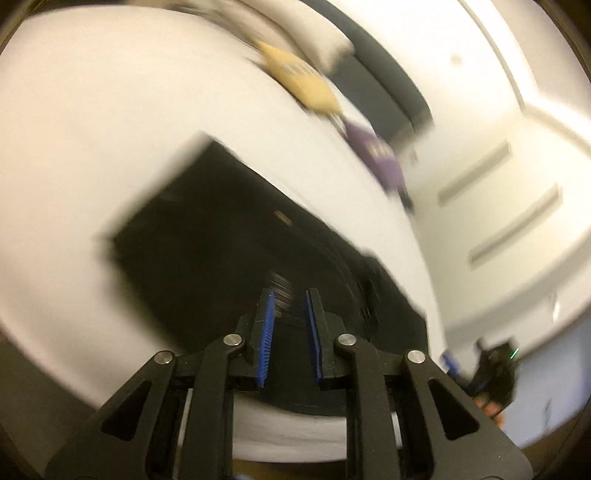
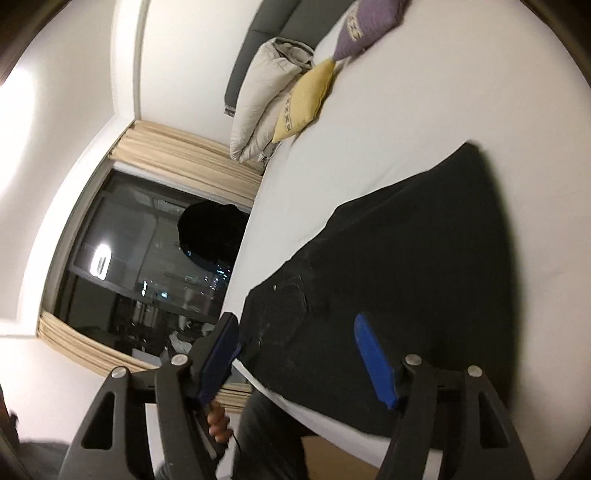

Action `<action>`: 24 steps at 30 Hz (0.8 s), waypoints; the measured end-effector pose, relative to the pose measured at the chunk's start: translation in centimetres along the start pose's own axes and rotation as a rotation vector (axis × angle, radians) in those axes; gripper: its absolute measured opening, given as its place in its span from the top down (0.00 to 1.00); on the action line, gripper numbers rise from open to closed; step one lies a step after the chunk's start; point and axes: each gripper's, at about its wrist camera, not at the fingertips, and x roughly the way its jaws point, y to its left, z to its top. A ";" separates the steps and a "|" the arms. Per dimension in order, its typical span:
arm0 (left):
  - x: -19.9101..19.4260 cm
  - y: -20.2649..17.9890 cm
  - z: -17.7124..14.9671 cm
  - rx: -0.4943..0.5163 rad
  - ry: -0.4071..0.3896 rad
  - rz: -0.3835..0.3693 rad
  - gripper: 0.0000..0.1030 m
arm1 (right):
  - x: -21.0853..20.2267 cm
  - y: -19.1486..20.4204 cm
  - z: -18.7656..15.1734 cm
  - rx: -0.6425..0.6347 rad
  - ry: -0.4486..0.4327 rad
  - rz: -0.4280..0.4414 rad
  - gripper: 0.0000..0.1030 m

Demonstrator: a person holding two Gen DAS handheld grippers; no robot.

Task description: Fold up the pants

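Right hand-held gripper [image 2: 303, 354] wide, holding nothing | left hand-held gripper [image 1: 289, 332] narrowly parted, nothing between | black pants [image 2: 399, 266] folded flat on white bed [image 2: 424, 92] | we judge: smooth edges square before next fold

Left wrist camera, tilted, blurred, close above black pants [image 1: 229, 236] on white bed [image 1: 92, 110], right wrist camera close over pants [image 2: 406, 240] too, facing window [image 2: 147, 251], both catching the same pillows [image 2: 306, 99]

A big white bed [image 2: 424, 110], a yellow pillow [image 2: 304, 101], a purple pillow [image 2: 365, 29], a folded grey blanket [image 2: 262, 96], a dark window [image 2: 147, 258] with tan curtains [image 2: 184, 162]
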 end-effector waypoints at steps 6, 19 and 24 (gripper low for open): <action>-3.7 7.6 2.2 -0.163 -0.118 -0.015 0.33 | 2.6 -3.0 -1.6 0.128 0.013 -0.004 0.34; -0.3 7.2 -0.5 -0.241 -0.074 -0.055 0.33 | 2.8 -2.9 -1.7 0.123 0.008 -0.034 0.34; 1.9 7.1 -0.8 -0.255 -0.077 -0.073 0.33 | 3.1 -2.8 -1.7 0.113 0.021 -0.043 0.34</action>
